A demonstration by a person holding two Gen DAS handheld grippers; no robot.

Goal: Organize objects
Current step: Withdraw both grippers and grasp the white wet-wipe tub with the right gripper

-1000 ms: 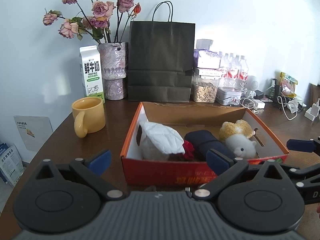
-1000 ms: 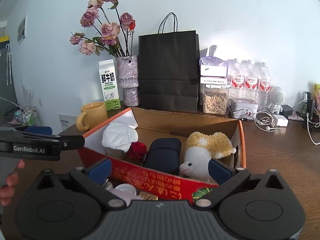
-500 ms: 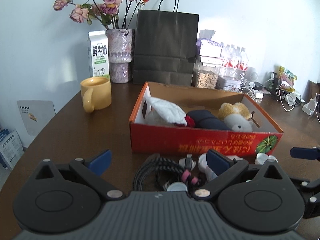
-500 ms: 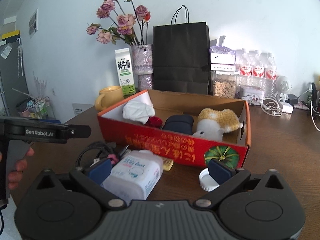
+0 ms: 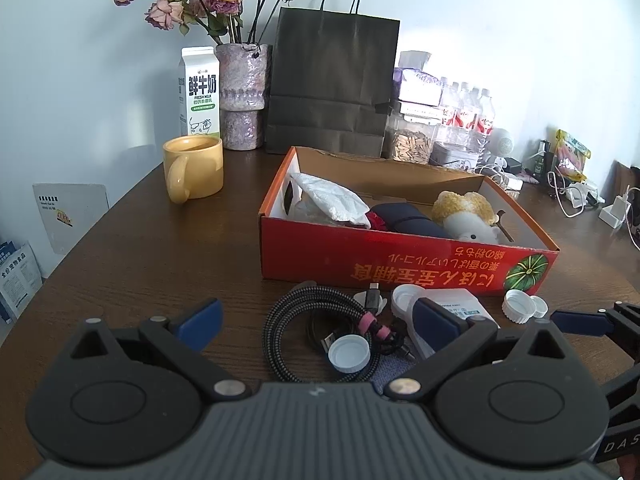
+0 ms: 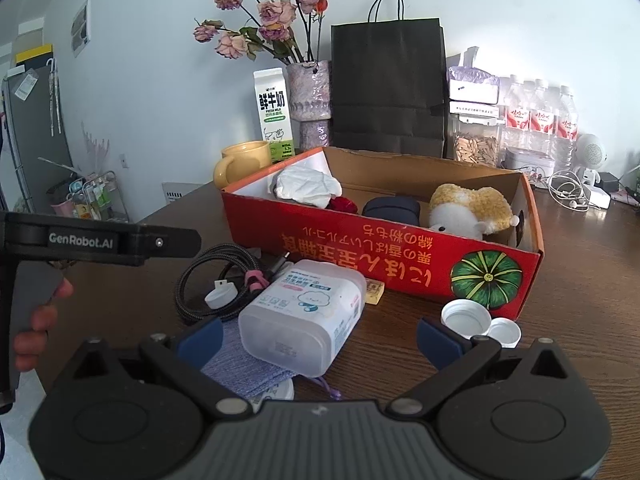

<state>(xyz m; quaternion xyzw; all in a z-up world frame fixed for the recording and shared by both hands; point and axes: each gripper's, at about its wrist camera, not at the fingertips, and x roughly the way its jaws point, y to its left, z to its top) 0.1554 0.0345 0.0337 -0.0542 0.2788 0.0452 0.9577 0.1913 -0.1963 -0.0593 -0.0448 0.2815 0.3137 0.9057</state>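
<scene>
Both tools hang with their jaws spread wide and nothing between them, low over the counter [image 5: 120,240] on the near side of the red box [image 5: 400,258]. The loose things wait just ahead of them, outside the box.

Directly ahead of the right tool [image 6: 318,334] lies the plastic container [image 6: 304,312], on its side, resting partly on a blue cloth [image 6: 244,364]. To that tool's right sit two white caps [image 6: 466,318], close against the box wall. Ahead of the left tool [image 5: 316,318] lies the coiled cable [image 5: 312,320] with another white cap [image 5: 348,354] on top of it.

The container looks like the next pick for the right tool. Judging from its smooth rounded sides, the tool should come down square over the middle, with the jaws on the two long faces, and close gently so the plastic does not squirt out. Lift straight up before moving forward, since the box wall stands just beyond. The free floor beyond the toy sheep [image 6: 460,212] looks like the best landing spot. The cloth may drag along; check that it stays down.
</scene>
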